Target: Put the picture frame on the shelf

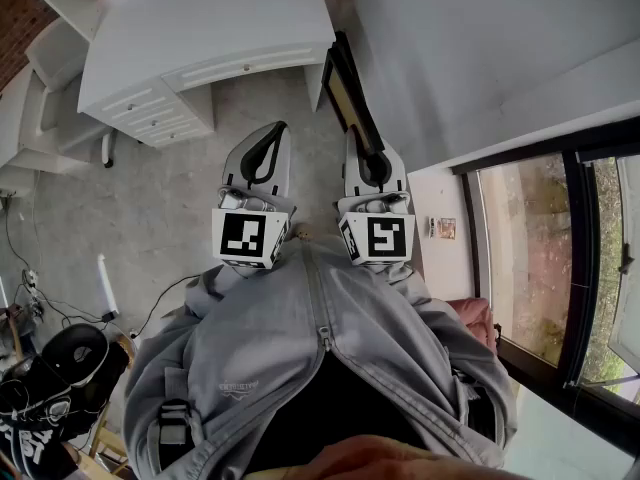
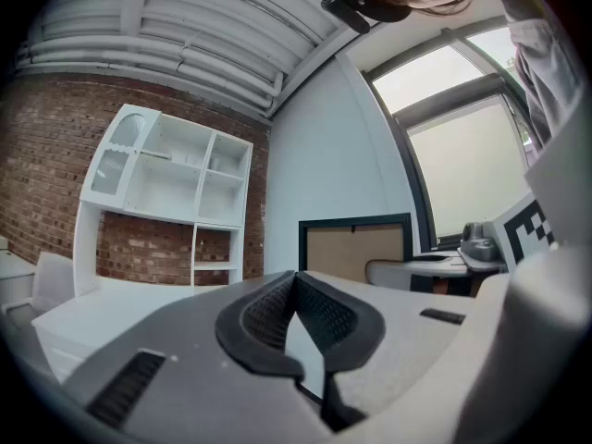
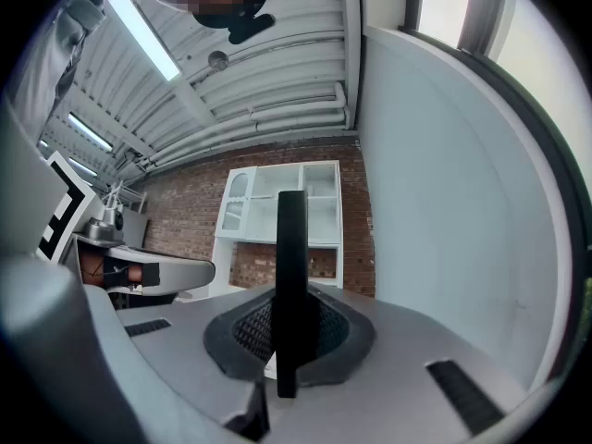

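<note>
The frame [image 1: 350, 98] is already off any surface and in hand. The right gripper [image 3: 289, 329] has its fingers [image 3: 242, 329] closed on the frame's dark rim, which the right gripper view shows edge-on and upright between the pads. In the head view the frame juts forward from that gripper above the floor [image 1: 150, 198] with its tan backing showing. It is just beside the corner of the white counter [image 1: 200, 48] and, as far as I can tell, not resting on it. The left gripper [image 1: 262, 156] is held alongside, near the right one. Its fingers [image 2: 264, 317] are pressed together with nothing between them, so it takes no part in the hold. The shelf [image 2: 171, 188] is a white unit of open compartments against the brick wall [image 2: 46, 174]. It stands beyond the counter, well apart from the frame, and the compartments that can be made out look bare. I judge the pick-up to be done, with the task at the carrying stage. What is left is the larger part: bringing the frame across to the shelf, setting it in a compartment so that it stands or leans securely, and then letting the right fingers go. Nothing in these views shows which compartment is meant.
</note>
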Tool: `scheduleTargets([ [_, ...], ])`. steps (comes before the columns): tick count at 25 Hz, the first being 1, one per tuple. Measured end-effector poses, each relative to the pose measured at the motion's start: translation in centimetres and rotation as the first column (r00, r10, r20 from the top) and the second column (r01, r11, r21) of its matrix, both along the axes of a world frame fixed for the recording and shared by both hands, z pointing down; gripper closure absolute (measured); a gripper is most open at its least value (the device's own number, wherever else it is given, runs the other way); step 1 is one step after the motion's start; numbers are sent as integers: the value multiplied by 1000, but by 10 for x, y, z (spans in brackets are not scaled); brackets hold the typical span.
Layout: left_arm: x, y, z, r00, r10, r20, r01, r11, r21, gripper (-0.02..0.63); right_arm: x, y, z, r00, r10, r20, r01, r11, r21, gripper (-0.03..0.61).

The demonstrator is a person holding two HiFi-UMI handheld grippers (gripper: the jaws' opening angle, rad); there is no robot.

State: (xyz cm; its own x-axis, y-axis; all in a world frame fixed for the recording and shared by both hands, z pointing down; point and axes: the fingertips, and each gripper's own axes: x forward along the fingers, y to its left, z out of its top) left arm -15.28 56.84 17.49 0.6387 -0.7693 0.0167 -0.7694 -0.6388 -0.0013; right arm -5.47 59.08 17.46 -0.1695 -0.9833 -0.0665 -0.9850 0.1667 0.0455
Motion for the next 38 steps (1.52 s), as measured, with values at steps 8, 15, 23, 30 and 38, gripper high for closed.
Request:
scheduleTargets([
  [8, 19, 2, 2, 1000, -16, -7, 16, 1000, 6, 606, 15, 1, 0, 1000, -14, -13, 14, 1000, 2, 545],
  [15, 30, -7, 4, 1000, -18, -20, 18, 1000, 3, 606, 26, -3, -3, 1000, -21, -17, 21, 1000, 17, 545],
  [23, 38, -41, 16, 999, -29, -18, 29, 1000, -12, 606, 37, -36, 7, 1000, -18, -23, 18, 1000, 6, 545],
  [30, 58, -108, 29, 999, -46, -11, 46, 999, -29, 606, 61, -101, 21, 1000, -13, -27, 13, 1000, -26, 545],
  [38, 84, -195, 22, 999, -49, 1, 49, 999, -8, 606, 89, -189, 21, 1000, -14, -28, 13, 999, -30, 545],
])
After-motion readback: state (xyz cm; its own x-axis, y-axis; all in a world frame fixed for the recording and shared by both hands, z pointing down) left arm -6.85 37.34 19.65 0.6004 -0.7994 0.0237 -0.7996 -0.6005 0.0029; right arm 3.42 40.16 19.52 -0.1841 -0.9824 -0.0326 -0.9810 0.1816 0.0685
